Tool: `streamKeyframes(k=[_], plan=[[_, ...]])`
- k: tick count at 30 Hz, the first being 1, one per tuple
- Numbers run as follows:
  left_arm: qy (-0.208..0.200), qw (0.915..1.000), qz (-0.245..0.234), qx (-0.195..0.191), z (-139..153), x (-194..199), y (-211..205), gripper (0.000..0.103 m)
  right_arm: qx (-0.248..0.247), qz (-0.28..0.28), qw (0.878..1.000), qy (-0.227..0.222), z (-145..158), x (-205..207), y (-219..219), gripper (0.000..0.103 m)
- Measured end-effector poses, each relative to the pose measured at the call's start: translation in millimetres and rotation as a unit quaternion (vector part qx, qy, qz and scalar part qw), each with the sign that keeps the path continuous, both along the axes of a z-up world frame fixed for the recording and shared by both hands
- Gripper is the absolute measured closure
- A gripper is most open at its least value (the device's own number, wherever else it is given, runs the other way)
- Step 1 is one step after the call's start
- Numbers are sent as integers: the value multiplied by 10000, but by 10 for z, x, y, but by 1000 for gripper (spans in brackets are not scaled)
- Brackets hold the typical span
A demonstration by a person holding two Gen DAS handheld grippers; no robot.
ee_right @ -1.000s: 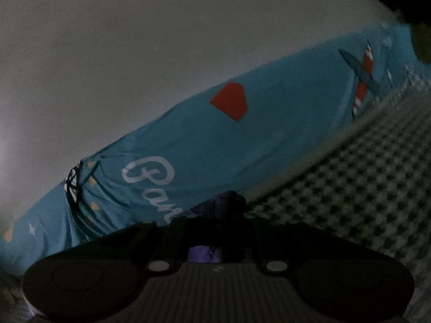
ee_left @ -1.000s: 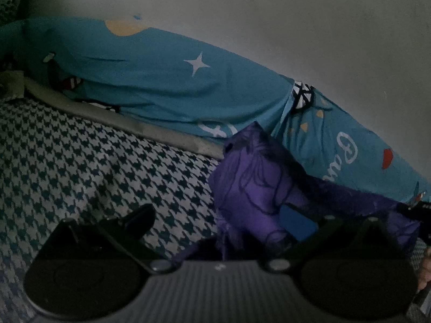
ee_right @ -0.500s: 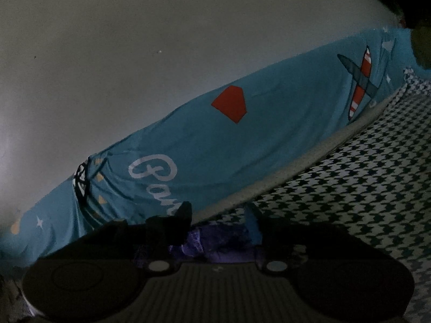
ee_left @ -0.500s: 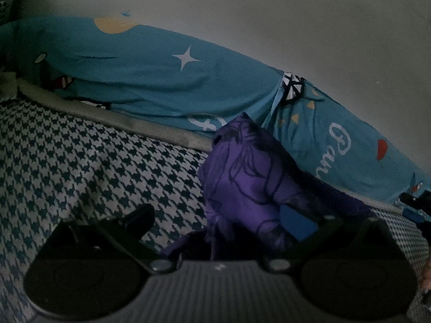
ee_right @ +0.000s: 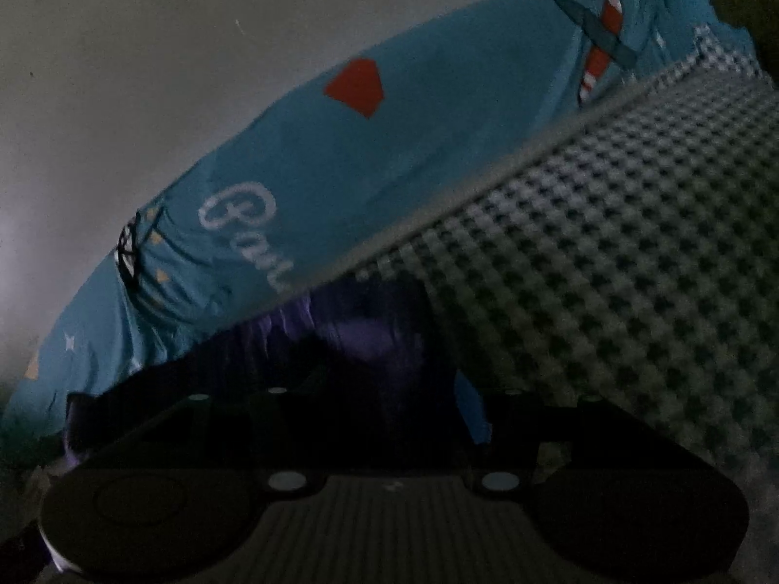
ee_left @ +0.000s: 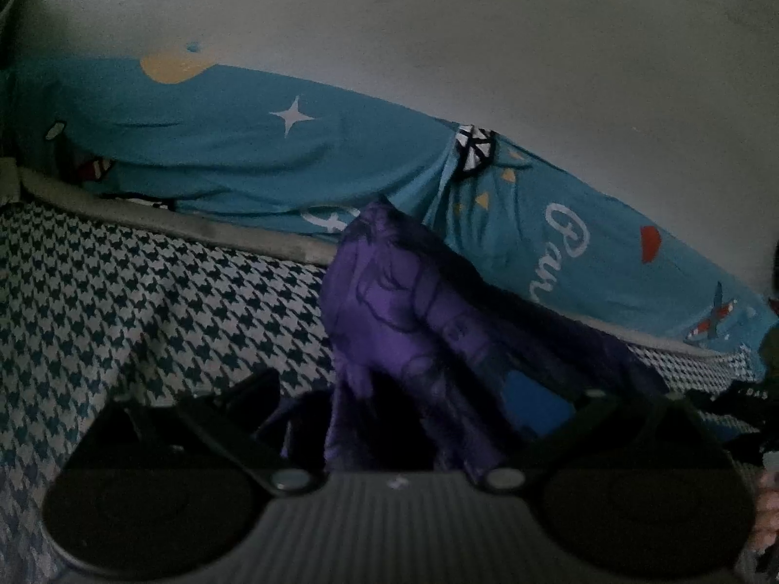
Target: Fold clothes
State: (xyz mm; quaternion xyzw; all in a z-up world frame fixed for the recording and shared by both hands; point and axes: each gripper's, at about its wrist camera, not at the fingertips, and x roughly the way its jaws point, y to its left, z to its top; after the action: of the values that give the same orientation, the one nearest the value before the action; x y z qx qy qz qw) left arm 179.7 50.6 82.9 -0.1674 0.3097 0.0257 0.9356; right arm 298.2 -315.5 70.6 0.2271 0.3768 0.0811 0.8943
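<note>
A crumpled purple garment [ee_left: 389, 301] lies heaped on the houndstooth bedcover [ee_left: 146, 301], one peak standing up. My left gripper [ee_left: 397, 389] is open, its fingers wide apart. The cloth lies between them and drapes against the blue pad of the right finger [ee_left: 533, 401]. In the right wrist view the same purple garment [ee_right: 370, 336] sits dark and blurred between the fingers of my right gripper [ee_right: 384, 379]. Its jaws are opening and the pads do not press on the cloth.
A teal printed quilt [ee_left: 243, 155] lies rolled along the white wall [ee_left: 487, 24] behind a grey trim [ee_left: 194, 228]. The houndstooth bedcover [ee_right: 608, 243] spreads to the right. Part of a hand [ee_left: 769, 501] shows at the right edge.
The right gripper went from shut on the purple cloth to open and tipped down toward the bed. In the left wrist view the garment has slid a little leftward between the fingers.
</note>
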Motion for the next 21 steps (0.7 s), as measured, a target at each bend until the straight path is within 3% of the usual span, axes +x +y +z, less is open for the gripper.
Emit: streamKeyframes(k=[7,11,15,18,21], plan=[[166,9995,14,-259,-74,-185,-26,0,76,341,9980,528,-286,1,176,43],[158,9997,-57,-179,-90,-206,-73,0,286,503,9946,858,-473,37,318,41],[189,9997,-11,-161,-114,-186,-66,0,67,664,9959,606,-485,0,478,37],[266,9995,30,-174,-155,-159,-58,0,129,855,9948,531,-507,-14,566,53],[322,9993,36,-160,-187,-136,-72,0,-101,938,9945,453,-521,-41,661,81]])
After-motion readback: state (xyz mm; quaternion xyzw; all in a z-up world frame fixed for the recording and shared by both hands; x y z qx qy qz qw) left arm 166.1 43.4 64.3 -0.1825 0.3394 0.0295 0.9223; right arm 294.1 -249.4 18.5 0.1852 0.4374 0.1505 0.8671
